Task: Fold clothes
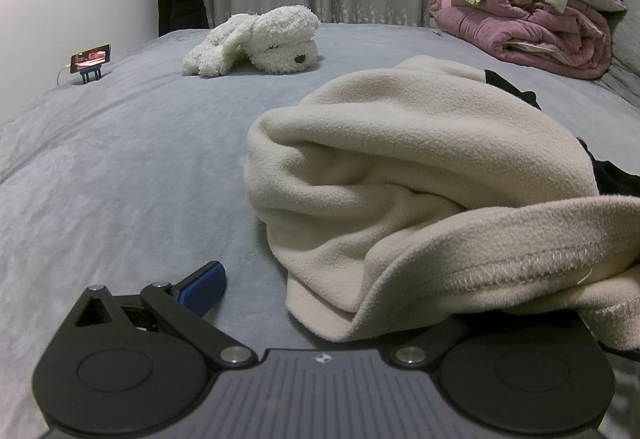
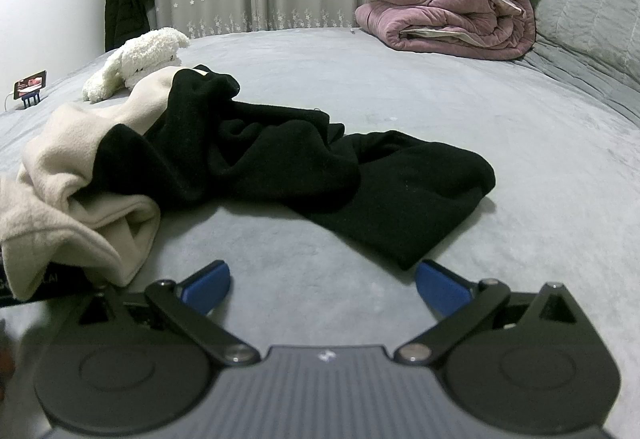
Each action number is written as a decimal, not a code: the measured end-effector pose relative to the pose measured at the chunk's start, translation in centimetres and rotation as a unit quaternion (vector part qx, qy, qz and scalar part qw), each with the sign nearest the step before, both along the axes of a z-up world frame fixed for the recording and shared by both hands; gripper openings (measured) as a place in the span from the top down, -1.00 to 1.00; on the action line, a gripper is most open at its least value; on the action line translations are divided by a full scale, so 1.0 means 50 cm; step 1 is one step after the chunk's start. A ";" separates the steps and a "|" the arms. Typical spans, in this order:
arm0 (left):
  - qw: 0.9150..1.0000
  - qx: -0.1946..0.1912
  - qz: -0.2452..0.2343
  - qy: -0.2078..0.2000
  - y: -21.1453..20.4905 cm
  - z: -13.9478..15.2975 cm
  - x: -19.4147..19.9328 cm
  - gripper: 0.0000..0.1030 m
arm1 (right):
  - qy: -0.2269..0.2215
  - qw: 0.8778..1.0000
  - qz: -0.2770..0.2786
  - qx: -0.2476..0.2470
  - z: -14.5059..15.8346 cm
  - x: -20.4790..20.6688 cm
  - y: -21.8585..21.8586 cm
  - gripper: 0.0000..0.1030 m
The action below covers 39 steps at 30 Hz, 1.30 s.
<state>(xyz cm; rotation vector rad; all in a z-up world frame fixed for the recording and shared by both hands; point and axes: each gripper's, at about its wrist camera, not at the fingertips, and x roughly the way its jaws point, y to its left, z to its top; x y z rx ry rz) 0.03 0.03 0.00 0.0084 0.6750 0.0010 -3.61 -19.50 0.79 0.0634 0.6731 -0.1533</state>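
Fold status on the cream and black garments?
Done: nothing; the cream fleece garment and black fleece garment lie crumpled and tangled on the grey bedspread. In hand: nothing; right gripper open and empty, left gripper's far finger hidden under cream fleece. Left: separating, folding both.

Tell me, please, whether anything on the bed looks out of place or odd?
Yes. The cream fleece and black garment lie crumpled and tangled together, unfolded. A fleece hem is draped over the left gripper's right finger, hiding it. The right gripper is open and empty.
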 end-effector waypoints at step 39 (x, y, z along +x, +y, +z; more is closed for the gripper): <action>0.999 0.000 -0.039 0.009 0.004 0.009 -0.028 -1.00 | 0.012 1.000 0.002 0.009 0.004 0.017 -0.005 -1.00</action>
